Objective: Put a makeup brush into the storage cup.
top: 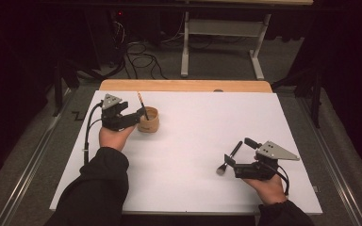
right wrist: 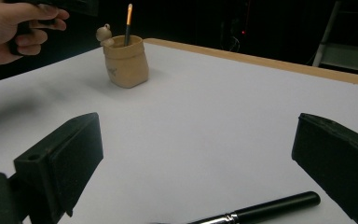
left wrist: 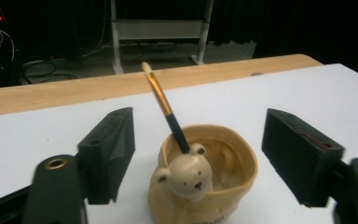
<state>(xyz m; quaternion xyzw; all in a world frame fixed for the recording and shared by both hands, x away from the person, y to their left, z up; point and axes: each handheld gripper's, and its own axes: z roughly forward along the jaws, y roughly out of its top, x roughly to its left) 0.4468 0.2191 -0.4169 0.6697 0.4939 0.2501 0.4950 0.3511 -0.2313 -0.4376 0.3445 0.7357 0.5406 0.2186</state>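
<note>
**High view: black brush lying just ahead of the right gripper, cup waiting across the table**

High view is showing the right gripper (top: 230, 162) sitting near the table's right front, with the black makeup brush (top: 229, 157) lying flat on the white table cover (top: 207, 122) right at its jaw tips. The brush's long axis is running diagonally, bristle head toward the person and to the left, handle end pointing away and to the right. In the right gripper view the handle is showing low between the two jaws, crossing them at a slant rather than lying along them, and the jaws are standing wide apart with nothing held.

The left gripper (top: 139, 114) is hovering well apart from the brush, at the far left, with its jaws spread on either side of the bear-faced cup (left wrist: 203, 179) and not touching it. An orange-and-black brush (left wrist: 165, 109) is already leaning in the cup, tilted away from the bear's head.

Judging from this, the right hand is much the nearer one to the loose brush, and the cup is lying to its far left, so the coming pickup is turning on closing across the handle's slanted axis. The left gripper looks placed to steady the cup.
</note>
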